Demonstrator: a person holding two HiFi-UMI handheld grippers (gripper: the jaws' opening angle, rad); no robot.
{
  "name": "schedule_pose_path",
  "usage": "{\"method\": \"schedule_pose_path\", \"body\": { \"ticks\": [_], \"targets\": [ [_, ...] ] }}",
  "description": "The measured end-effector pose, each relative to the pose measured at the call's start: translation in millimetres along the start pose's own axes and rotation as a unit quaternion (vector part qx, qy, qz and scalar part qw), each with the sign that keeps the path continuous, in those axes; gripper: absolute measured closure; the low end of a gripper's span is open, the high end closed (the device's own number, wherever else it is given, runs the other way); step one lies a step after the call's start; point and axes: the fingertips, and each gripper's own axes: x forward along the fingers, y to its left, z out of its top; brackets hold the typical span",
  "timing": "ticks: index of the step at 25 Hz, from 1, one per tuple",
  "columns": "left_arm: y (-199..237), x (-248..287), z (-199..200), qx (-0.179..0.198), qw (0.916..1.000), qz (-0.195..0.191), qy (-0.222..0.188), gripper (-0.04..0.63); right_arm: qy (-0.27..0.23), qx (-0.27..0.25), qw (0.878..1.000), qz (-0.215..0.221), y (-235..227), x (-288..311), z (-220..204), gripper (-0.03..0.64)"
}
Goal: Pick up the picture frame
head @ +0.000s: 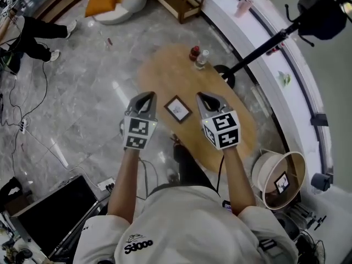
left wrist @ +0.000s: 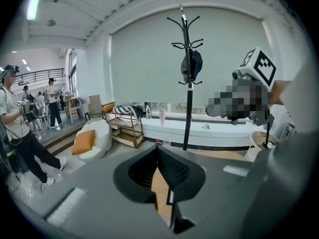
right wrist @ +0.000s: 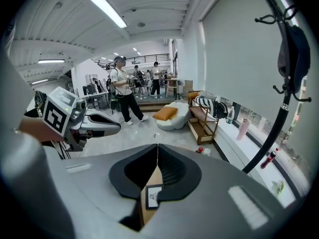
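The left forearm and right forearm are stretched forward from the lower centre of the head view, side by side and roughly parallel. The left gripper is held at centre left and the right gripper at centre right, apart from each other. Both are tilted downward, tips aimed toward the top of the frame. A marker cube is carried above each wrist. In each gripper view the jaws are seen pressed together, tip to tip.
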Motion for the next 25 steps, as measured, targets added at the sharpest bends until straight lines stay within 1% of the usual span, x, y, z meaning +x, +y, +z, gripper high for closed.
{"method": "schedule_pose_path", "body": {
  "ticks": [2, 5, 11, 16, 18, 25],
  "targets": [
    [2.2, 16.3, -9.4, -0.001, 0.9999, -0.005, 0.012, 0.583, 0.014, 0.005, 1.000, 0.006, -7.0, 15.8, -9.8, 0.609],
    [3.4, 38.1, -26.4, 0.007, 0.9995, -0.012, 0.028, 0.583, 0.032, 0.019, 0.999, 0.014, -16.3, 35.9, -27.4, 0.601],
    [5.6, 80.7, -79.6, 0.007, 0.9971, -0.033, 0.068, 0.583, 0.075, 0.043, 0.996, 0.027, -29.8, 80.6, -69.3, 0.586],
    [-4.7, 113.6, -123.6, -0.006, 0.9913, -0.063, 0.115, 0.580, 0.113, 0.050, 0.992, 0.039, -41.0, 112.5, -106.6, 0.575],
    [-8.2, 124.5, -139.4, -0.010, 0.9886, -0.073, 0.132, 0.548, 0.126, 0.052, 0.990, 0.046, -42.3, 123.8, -120.4, 0.566],
    [-13.6, 159.5, -184.6, -0.011, 0.9788, -0.090, 0.184, 0.545, 0.169, 0.068, 0.981, 0.069, -43.8, 162.9, -164.2, 0.537]
  ]
}}
